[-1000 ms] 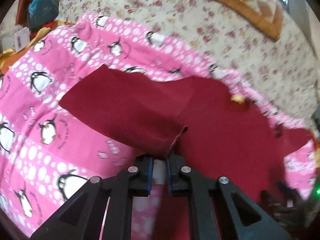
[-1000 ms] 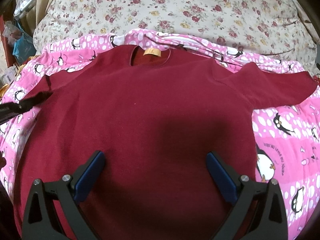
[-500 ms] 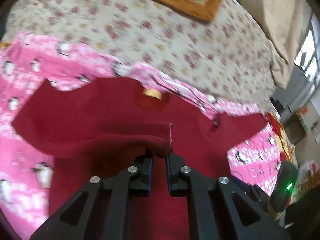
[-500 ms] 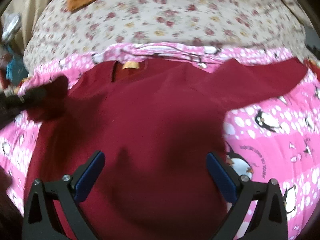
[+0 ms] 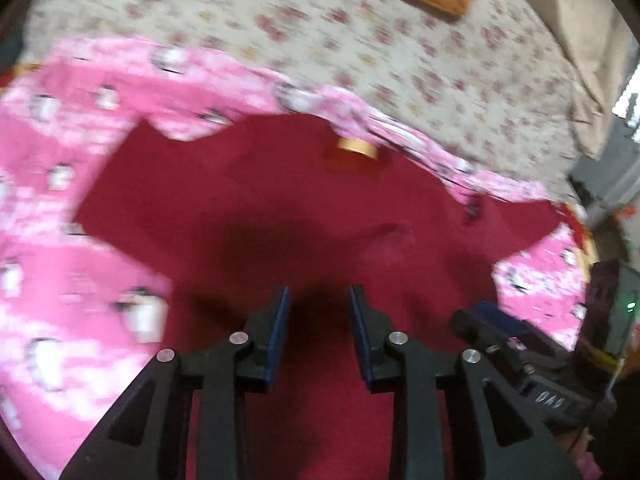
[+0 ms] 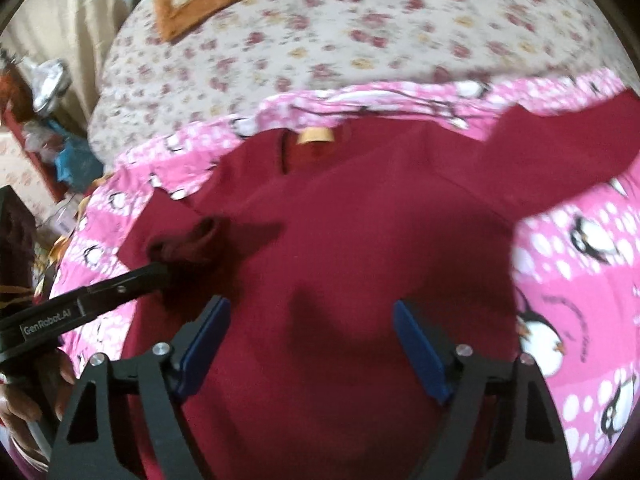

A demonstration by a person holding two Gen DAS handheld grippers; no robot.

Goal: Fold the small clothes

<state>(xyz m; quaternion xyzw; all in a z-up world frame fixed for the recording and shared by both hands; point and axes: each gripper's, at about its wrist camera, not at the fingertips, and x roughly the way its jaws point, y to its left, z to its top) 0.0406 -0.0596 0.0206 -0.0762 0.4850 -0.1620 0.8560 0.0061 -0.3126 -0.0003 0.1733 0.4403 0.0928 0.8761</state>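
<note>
the left sleeve (image 6: 180, 240) is laid inward over the maroon shirt (image 6: 360, 260) for folding; both the left gripper (image 5: 319, 312) and the right gripper (image 6: 310, 344) are parted, empty.

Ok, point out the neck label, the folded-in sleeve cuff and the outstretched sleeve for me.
neck label (image 6: 316, 135): right wrist view, middle of tag.
folded-in sleeve cuff (image 6: 196, 240): right wrist view, bunched end.
outstretched sleeve (image 6: 560, 160): right wrist view, mid-sleeve.
</note>
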